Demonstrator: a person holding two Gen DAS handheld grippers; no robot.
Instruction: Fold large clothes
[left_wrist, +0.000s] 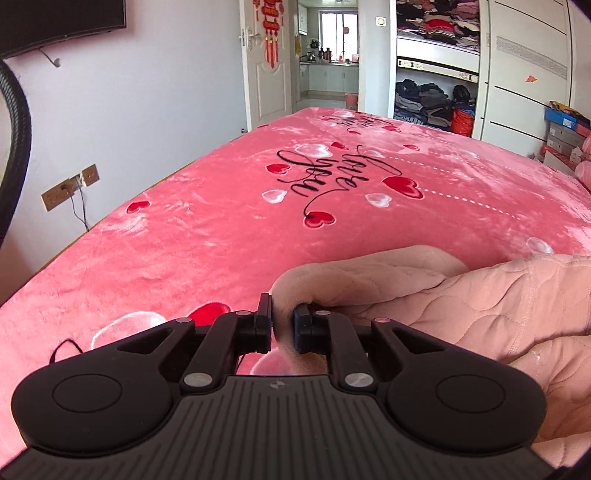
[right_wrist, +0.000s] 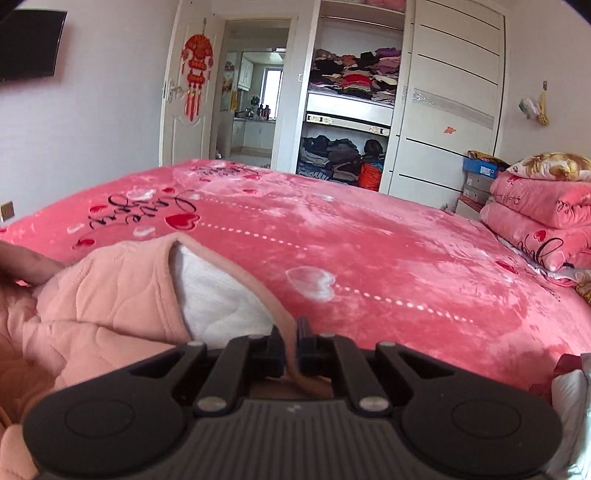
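Note:
A light pink quilted garment (left_wrist: 498, 306) with a white lining (right_wrist: 221, 302) lies at the near edge of the bed. My left gripper (left_wrist: 282, 321) is shut on a rounded fold of the pink garment, which spreads to its right. My right gripper (right_wrist: 291, 339) is shut on the garment's pink trimmed edge (right_wrist: 255, 280); the garment (right_wrist: 110, 295) spreads to its left with the lining showing. Part of a hand (right_wrist: 26, 266) shows at the left edge of the right wrist view.
The bed is covered by a pink blanket with hearts and script (left_wrist: 295, 206), which also shows in the right wrist view (right_wrist: 369, 258). Folded pink quilts and a pillow (right_wrist: 539, 210) are stacked at the right. An open wardrobe (right_wrist: 351, 122) with clothes and a doorway (right_wrist: 251, 103) stand beyond the bed.

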